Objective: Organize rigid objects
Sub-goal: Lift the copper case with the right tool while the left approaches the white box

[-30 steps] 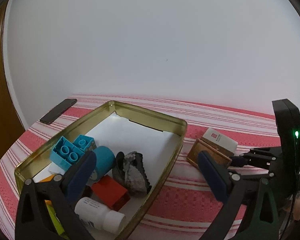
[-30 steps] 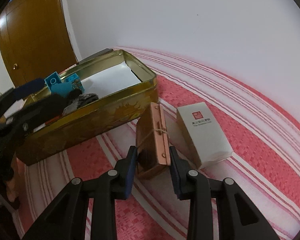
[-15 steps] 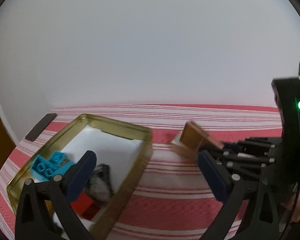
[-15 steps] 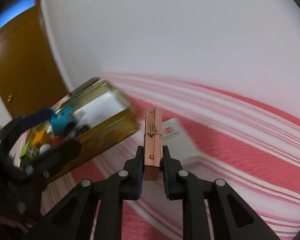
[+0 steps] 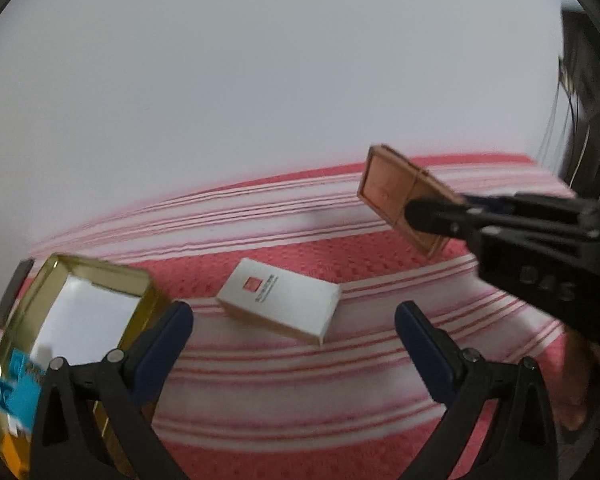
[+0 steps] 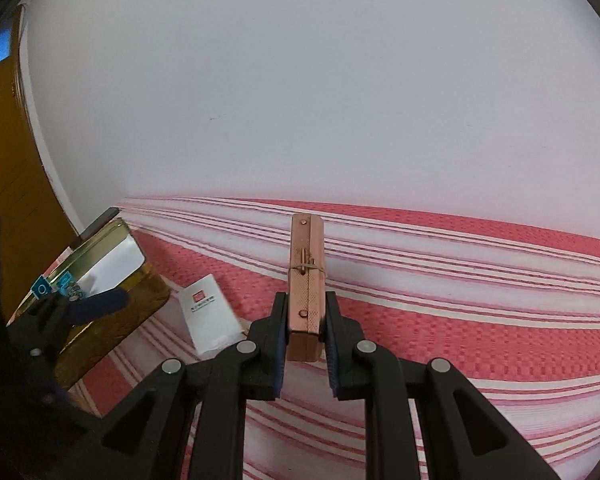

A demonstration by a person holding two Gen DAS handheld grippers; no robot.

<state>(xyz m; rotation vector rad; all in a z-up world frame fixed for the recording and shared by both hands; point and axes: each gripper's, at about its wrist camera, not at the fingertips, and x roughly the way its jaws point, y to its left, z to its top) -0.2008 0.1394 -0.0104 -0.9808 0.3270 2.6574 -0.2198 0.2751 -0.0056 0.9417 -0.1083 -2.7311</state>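
Observation:
My right gripper [image 6: 306, 320] is shut on a flat copper-coloured box [image 6: 306, 276] and holds it on edge above the striped cloth. In the left wrist view the same box [image 5: 400, 196] hangs in the air at the right. A white card box with a red logo [image 5: 280, 304] lies flat on the cloth, also in the right wrist view [image 6: 210, 316]. My left gripper [image 5: 292, 344] is open and empty, just in front of the white box. A gold tin [image 5: 100, 272] at the left holds blue bricks [image 5: 8, 392].
A red and white striped cloth [image 6: 460, 320] covers the table, with a white wall behind. A dark phone [image 6: 98, 220] lies beyond the tin. A wooden door [image 6: 4, 160] stands at the far left.
My right gripper closed on the copper box, lifted it off the cloth and carried it right, away from the tin. My left gripper swung right, from over the tin towards the white box.

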